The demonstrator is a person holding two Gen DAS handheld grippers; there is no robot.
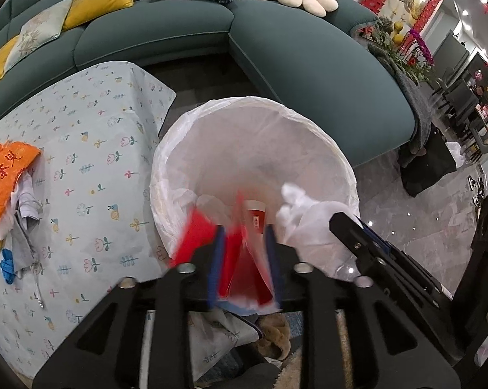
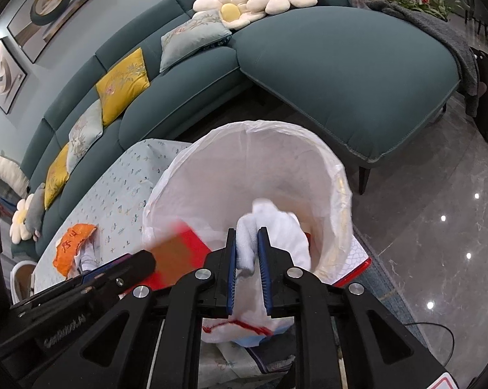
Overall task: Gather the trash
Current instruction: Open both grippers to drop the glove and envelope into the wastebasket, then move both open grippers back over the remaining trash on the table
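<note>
A bin lined with a white bag [image 1: 253,136] stands beside the table; it also shows in the right wrist view [image 2: 276,162]. My left gripper [image 1: 245,253] is shut on a red wrapper [image 1: 244,259] and holds it over the bin's near rim. A blurred red piece [image 1: 195,236] hangs to its left. My right gripper [image 2: 247,253] is shut on a crumpled white tissue [image 2: 269,236] over the bin; the tissue also shows in the left wrist view [image 1: 305,217]. On the table lie an orange packet [image 1: 7,175] and crumpled white paper [image 1: 25,201].
The table has a pale floral cloth [image 1: 91,175]. A teal sofa [image 1: 276,48] with cushions curves behind the bin. A blue item [image 1: 7,265] lies near the table's left edge. Glossy grey floor [image 2: 438,227] lies to the right.
</note>
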